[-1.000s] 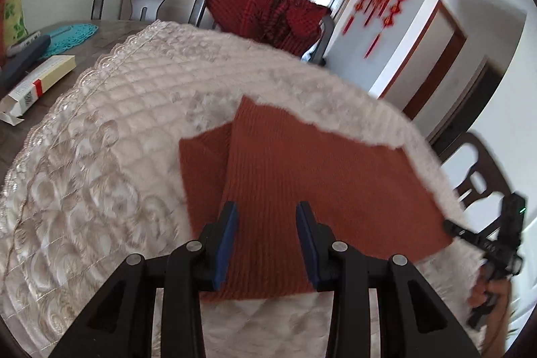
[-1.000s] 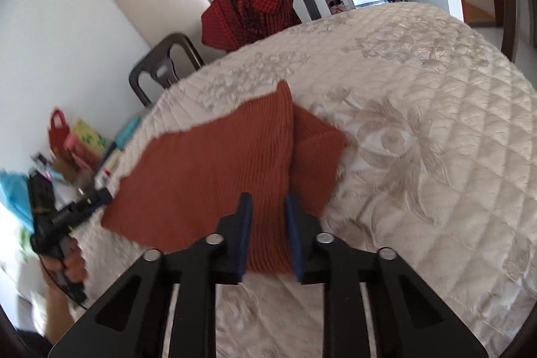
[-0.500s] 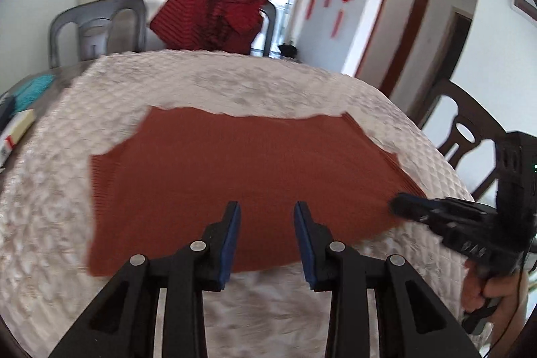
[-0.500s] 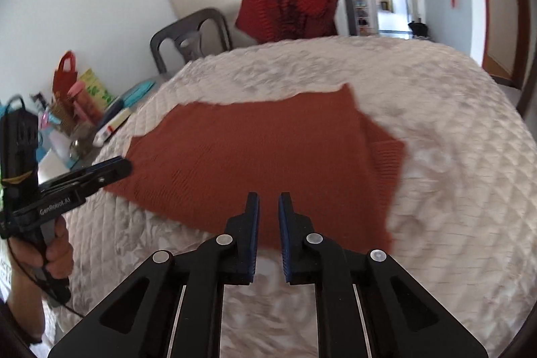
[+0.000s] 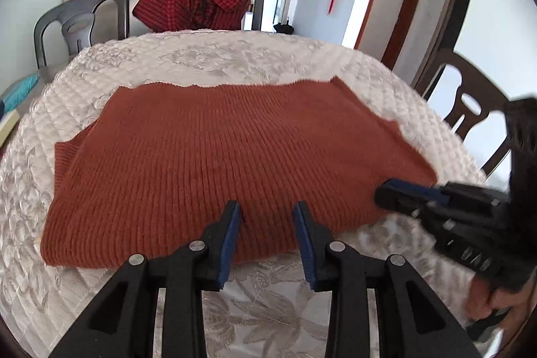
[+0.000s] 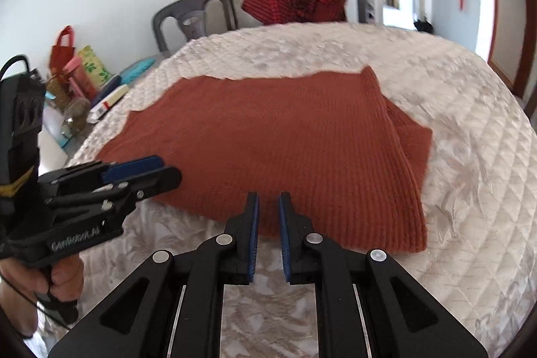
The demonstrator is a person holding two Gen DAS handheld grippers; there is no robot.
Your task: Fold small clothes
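A rust knit garment (image 5: 218,150) is laid flat mid-counter, its long axis running parallel to the near edge. The quilted cream cover (image 5: 235,62) is spread over the counter; chairs (image 5: 80,22) are set behind. The left gripper (image 5: 266,210) is held partly open and empty; the right gripper (image 6: 268,202) is nearly closed, empty.

Rust knit garment (image 5: 228,163) lies flat on the quilted cream cover (image 5: 235,62) over the bench. Left gripper (image 5: 266,210) hangs above its near edge, jaws parted, nothing between them. Right gripper (image 5: 396,190) sits at the garment's right corner, blurred, jaw state unclear. Red checked cloth (image 5: 198,0) draped on a far chair (image 5: 256,2).
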